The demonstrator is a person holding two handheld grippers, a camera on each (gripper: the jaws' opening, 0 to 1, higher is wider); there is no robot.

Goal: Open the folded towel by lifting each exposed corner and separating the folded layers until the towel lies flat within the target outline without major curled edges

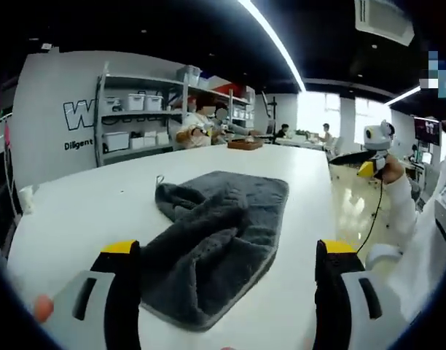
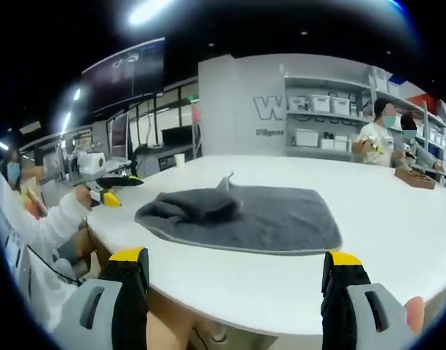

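Lying rumpled on a round white worktop (image 1: 84, 211), a dark grey towel (image 1: 219, 233) runs its long axis from 6 o'clock toward 12 o'clock in the left gripper view, one end bunched into folds with a small hanging loop (image 1: 159, 179) standing up at 10 o'clock. In the right gripper view the towel (image 2: 259, 215) stretches from 9 o'clock to 3 o'clock, bunched at the 9 o'clock end. On the grey wall (image 1: 55, 124) behind, a large white "W" is readable above smaller lettering starting "Diligen"; the rest is hidden by metal shelving (image 1: 135, 117) stacked with white bins. Ceiling strip lights (image 1: 270, 40) cross a dark ceiling; people (image 2: 376, 138) sit at the far edge. The left claw (image 1: 227, 299) is spread wide, holding nothing, its jaws either side of the towel's near end. The right claw (image 2: 234, 292) is likewise spread and empty, short of the worktop's edge.
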